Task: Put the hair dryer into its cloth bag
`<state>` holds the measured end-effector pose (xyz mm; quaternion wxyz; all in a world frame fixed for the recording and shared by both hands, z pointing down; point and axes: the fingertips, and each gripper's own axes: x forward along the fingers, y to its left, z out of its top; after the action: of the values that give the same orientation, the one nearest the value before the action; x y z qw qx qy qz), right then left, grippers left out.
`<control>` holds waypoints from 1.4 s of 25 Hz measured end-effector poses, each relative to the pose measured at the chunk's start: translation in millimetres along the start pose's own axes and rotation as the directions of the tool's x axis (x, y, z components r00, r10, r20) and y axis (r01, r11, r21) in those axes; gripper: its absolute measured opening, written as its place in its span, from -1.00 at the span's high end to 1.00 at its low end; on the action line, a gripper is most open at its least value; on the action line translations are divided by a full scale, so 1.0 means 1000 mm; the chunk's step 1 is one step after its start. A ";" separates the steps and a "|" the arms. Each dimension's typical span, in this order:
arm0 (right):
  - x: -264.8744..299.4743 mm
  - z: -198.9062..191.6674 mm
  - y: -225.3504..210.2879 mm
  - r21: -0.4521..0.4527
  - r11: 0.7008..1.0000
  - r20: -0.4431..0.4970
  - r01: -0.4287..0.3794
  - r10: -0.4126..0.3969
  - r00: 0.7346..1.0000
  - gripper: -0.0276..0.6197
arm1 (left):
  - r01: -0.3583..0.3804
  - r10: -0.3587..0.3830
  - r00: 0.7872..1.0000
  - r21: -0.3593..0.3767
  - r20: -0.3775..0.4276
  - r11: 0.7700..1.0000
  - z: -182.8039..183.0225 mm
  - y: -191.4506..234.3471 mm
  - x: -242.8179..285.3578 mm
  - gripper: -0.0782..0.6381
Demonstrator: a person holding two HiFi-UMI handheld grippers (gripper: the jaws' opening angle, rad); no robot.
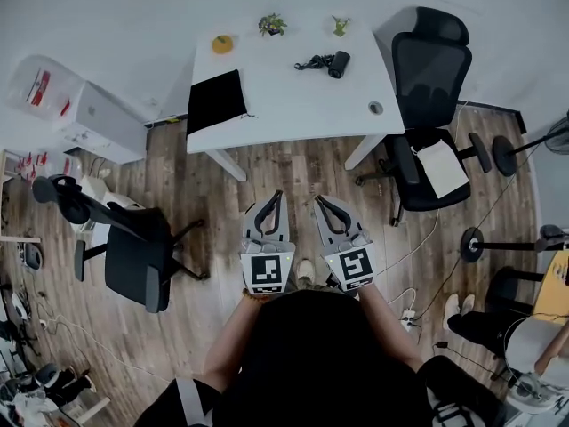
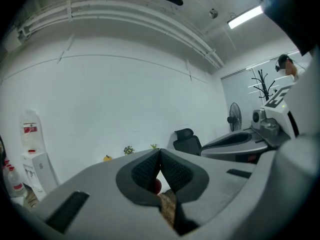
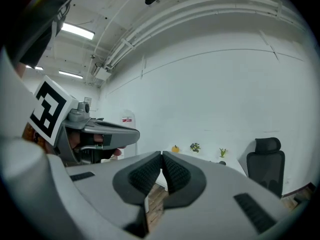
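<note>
Left gripper [image 1: 277, 196], right gripper [image 1: 318, 200] over plank floor [image 1: 293, 163], white table [image 1: 284, 105] ahead.

White rectangular desk [image 1: 293, 105] on brown wood-plank floor [image 1: 293, 172]. Carries along its far edge a small round orange ornament [image 1: 222, 44], a leafy green potted plant [image 1: 272, 25] and a smaller green potted plant [image 1: 340, 26]. Black high-backed office chair [image 1: 431, 69] just beside its right end, white paper sheet [image 1: 443, 167] on the seat. Second black office chair [image 1: 133, 256] well apart, lower left.

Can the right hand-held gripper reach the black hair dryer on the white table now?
Probably not yet: the right hand-held gripper is over wooden floor, short of the white table bearing the black hair dryer. Nothing stands between.
</note>
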<state>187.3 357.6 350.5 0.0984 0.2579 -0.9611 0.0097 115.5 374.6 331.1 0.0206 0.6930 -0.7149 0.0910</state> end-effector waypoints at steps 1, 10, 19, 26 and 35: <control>0.007 0.002 -0.006 0.004 1.000 -0.003 0.008 -0.008 1.000 0.82 | 0.008 -0.008 1.000 0.001 0.004 1.000 0.002 0.003 0.009 0.71; 0.086 0.023 -0.048 -0.020 0.999 -0.019 0.050 -0.050 0.999 0.82 | 0.050 -0.050 0.998 0.005 0.022 0.999 0.021 0.058 0.083 0.71; 0.159 0.037 -0.061 -0.029 0.998 -0.044 0.064 -0.065 0.997 0.82 | 0.059 -0.058 0.998 -0.017 0.035 0.998 0.023 0.118 0.142 0.71; 0.210 0.054 -0.067 -0.061 0.993 -0.023 0.104 -0.106 0.994 0.82 | 0.061 -0.060 0.997 -0.030 0.038 0.998 0.016 0.165 0.170 0.71; 0.229 0.047 -0.084 -0.076 0.988 -0.058 0.138 -0.142 0.988 0.82 | 0.065 -0.064 0.998 -0.043 0.026 0.997 0.002 0.193 0.197 0.71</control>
<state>26.2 168.1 345.8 0.1384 0.3207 -0.9367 -0.0236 -84.4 184.4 340.0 0.0299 0.7160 -0.6943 0.0658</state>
